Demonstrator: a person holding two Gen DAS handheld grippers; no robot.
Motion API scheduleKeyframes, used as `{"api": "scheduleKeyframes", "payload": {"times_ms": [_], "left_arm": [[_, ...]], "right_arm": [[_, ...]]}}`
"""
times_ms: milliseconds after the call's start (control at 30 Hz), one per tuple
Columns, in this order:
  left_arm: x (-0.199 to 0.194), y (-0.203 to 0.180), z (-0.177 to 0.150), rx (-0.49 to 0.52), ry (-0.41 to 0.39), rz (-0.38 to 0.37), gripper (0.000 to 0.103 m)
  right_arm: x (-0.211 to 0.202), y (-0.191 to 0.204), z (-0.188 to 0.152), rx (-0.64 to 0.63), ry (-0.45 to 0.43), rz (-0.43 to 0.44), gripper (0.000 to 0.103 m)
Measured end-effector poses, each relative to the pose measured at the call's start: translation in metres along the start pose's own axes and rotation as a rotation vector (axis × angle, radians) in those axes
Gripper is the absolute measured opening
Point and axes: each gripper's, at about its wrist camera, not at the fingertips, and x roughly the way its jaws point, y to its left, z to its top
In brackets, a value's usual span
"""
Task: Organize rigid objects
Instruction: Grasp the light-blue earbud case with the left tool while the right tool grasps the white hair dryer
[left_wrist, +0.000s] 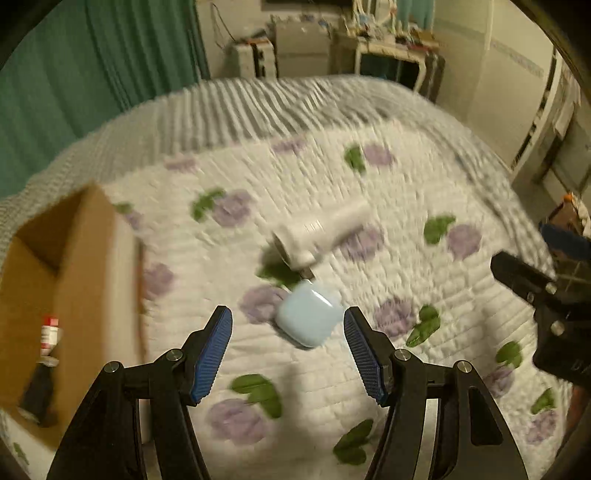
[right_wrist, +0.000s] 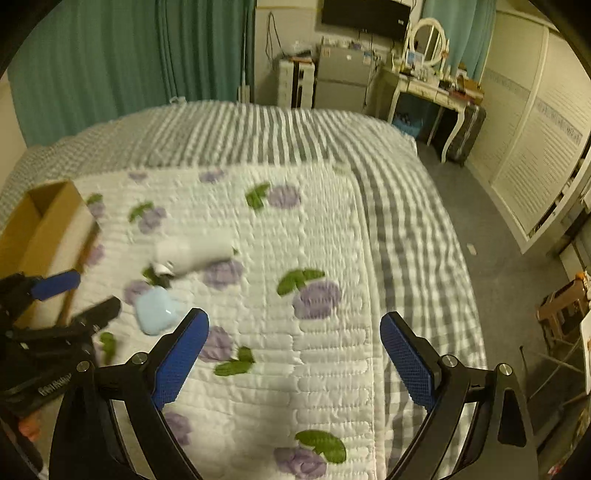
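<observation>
Left wrist view: the left gripper (left_wrist: 288, 334), jaws spread and empty, hangs over a pale blue case (left_wrist: 308, 317) lying on the floral quilt (left_wrist: 424, 192), just short of a white handheld device (left_wrist: 321, 230); a cardboard box (left_wrist: 85, 258) stands left of the case. Smooth, rigid and probably light, the case looks slippery; its flat sides offer the best hold.

Right wrist view: the right gripper (right_wrist: 293, 354), wide apart and empty, hangs over bare quilt to the right of the case (right_wrist: 155, 310).

1 cardboard box (left_wrist: 92, 266), 1 white bottle (left_wrist: 325, 229), 1 blue case (left_wrist: 308, 317).
</observation>
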Motion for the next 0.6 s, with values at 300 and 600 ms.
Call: {"api": "scheduleKeyframes", "payload": {"times_ms": [300,600], "left_arm": [[0.062,-0.007,-0.013,-0.019,0.085,-0.019,0.066],[0.056,-0.009,-0.017,-0.029,0.026,-0.031,0.059]], "right_arm": [[0.054,-0.002,-0.01,0.011,0.048,0.023,0.094],[0.077,0.014,0.001,-0.097,0.036,0.064,0.094]]}}
